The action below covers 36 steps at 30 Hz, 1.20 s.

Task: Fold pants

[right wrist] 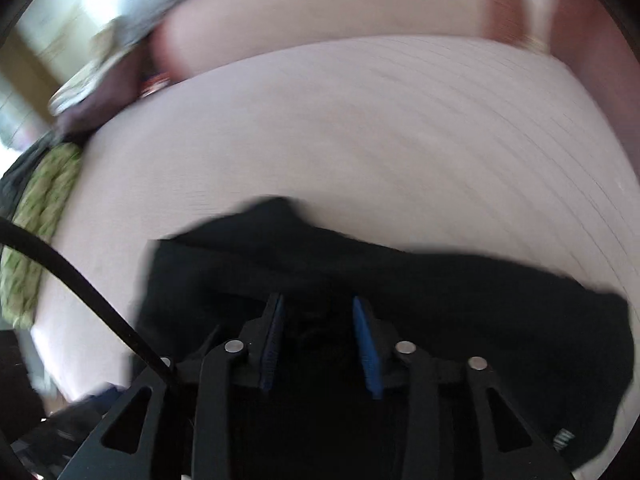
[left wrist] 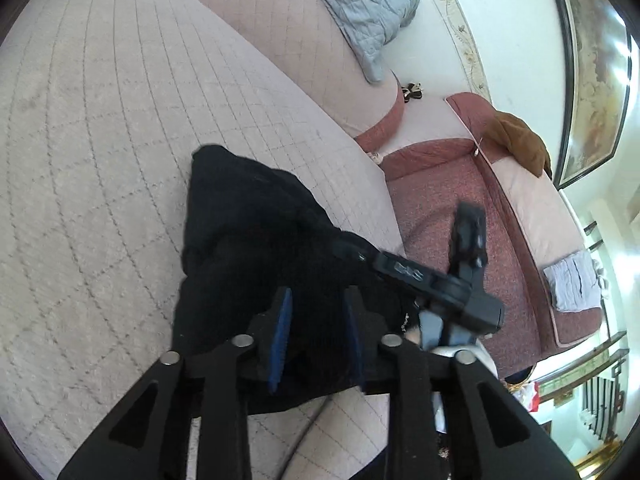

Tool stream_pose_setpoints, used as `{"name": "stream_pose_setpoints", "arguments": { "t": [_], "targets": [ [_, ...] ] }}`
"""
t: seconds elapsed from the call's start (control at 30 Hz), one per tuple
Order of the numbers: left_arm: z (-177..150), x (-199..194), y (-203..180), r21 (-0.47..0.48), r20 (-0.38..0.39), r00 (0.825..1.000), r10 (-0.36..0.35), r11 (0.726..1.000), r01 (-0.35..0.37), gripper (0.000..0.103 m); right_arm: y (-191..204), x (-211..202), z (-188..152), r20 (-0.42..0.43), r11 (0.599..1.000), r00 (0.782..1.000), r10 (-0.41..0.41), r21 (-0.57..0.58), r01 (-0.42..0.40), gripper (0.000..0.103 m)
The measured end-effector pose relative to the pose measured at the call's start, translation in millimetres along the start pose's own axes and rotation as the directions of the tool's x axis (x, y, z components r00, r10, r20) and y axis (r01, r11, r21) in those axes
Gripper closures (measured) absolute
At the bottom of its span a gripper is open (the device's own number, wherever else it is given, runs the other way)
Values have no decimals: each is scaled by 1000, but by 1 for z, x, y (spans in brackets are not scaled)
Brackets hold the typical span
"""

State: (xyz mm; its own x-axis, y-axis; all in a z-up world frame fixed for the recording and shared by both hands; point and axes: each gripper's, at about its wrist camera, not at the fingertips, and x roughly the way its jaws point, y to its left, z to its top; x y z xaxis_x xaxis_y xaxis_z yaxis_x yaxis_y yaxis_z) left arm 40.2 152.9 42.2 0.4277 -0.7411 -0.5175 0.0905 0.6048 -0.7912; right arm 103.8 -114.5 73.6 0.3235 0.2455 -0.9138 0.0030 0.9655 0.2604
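The black pants (left wrist: 248, 224) lie bunched on a pale quilted sofa cushion (left wrist: 100, 140). My left gripper (left wrist: 318, 300) is open just above the near part of the pants, its blue-padded fingers (left wrist: 282, 328) apart over the cloth. My right gripper shows in the left wrist view (left wrist: 424, 240), its jaws spread, one finger at the pants' right edge. In the blurred right wrist view, my right gripper (right wrist: 318, 308) is open over the pants (right wrist: 440, 288), with dark cloth between and under the fingers.
A grey-blue quilt (left wrist: 368, 12) lies on the back cushion. A brown cloth (left wrist: 520, 144) drapes the red sofa arm (left wrist: 480, 120). A folded grey cloth (left wrist: 572, 284) lies on the red seat. A green patterned cloth (right wrist: 36, 224) and a black cable (right wrist: 80, 276) are at left.
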Motion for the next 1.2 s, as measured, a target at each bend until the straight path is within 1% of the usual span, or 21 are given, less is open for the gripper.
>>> {"name": "stream_pose_setpoints", "arguments": {
  "t": [0.07,0.13,0.17,0.23,0.3,0.37,0.4,0.43,0.5,0.53,0.6,0.63,0.67,0.73,0.8,0.9,0.97,1.1,1.13,1.17,1.2],
  "targets": [
    [6,-5,5,-11,25,999,27,1000,-27,66,-27,-20,-8,62,996,998,19,91,-24,62],
    [3,-8,16,-34,22,998,63,997,-62,66,-32,-41,-13,135,995,991,0,100,-13,59],
    [4,-6,20,-49,16,996,82,995,-81,66,-31,-54,-15,177,995,984,23,92,-40,59],
    [-1,-3,28,-69,10,995,97,993,-96,66,-21,-71,-16,219,987,968,125,72,-143,59],
    [-6,-4,31,-68,4,994,111,992,-111,66,-1,-73,-18,206,963,945,254,34,-266,59],
    [-6,-2,26,-55,8,992,126,991,-126,66,18,-58,-21,142,926,918,369,29,-377,59],
    [-6,-3,25,-50,10,991,132,990,-131,65,23,-47,-24,112,911,909,402,50,-409,59],
    [-7,-4,25,-46,14,990,141,989,-140,65,23,-37,-28,91,910,911,402,73,-408,60],
    [-9,-10,28,-41,23,987,161,986,-160,64,17,-13,-40,50,935,943,329,122,-332,60],
    [-10,-11,30,-40,24,985,172,985,-170,61,8,-4,-48,37,940,952,304,148,-306,69],
    [-15,-13,36,-46,8,981,192,981,-191,57,-7,-6,-63,110,908,922,370,164,-384,72],
    [-14,-6,36,-50,-9,980,200,978,-200,57,-11,-7,-65,110,901,917,383,176,-397,73],
    [-15,-2,38,-54,-28,977,210,976,-211,57,-13,-10,-66,104,900,919,380,187,-394,73],
    [-18,5,39,-57,-44,974,224,972,-226,57,-7,-21,-60,100,922,938,331,177,-345,69],
    [-20,4,35,-48,-30,971,237,970,-238,57,8,-34,-42,107,942,945,310,100,-320,63],
    [-34,0,38,-115,-22,977,213,970,-214,59,37,-35,-19,67,942,941,333,15,-335,60],
    [-38,-1,38,-116,-20,974,226,967,-226,69,64,-24,1,6,939,940,341,-52,-341,55],
    [-42,-1,37,-124,-27,970,241,962,-243,77,121,6,23,-111,944,972,206,-239,-227,55],
    [-44,-3,39,-129,-32,970,240,962,-242,77,140,21,27,-156,937,977,145,-295,-186,58],
    [-45,-2,37,-131,-34,969,245,960,-247,77,149,33,28,-172,932,981,91,-332,-144,66],
    [-46,-1,36,-124,-37,966,255,958,-258,77,162,50,28,-188,921,982,-4,-383,-70,99]
  ]
}}
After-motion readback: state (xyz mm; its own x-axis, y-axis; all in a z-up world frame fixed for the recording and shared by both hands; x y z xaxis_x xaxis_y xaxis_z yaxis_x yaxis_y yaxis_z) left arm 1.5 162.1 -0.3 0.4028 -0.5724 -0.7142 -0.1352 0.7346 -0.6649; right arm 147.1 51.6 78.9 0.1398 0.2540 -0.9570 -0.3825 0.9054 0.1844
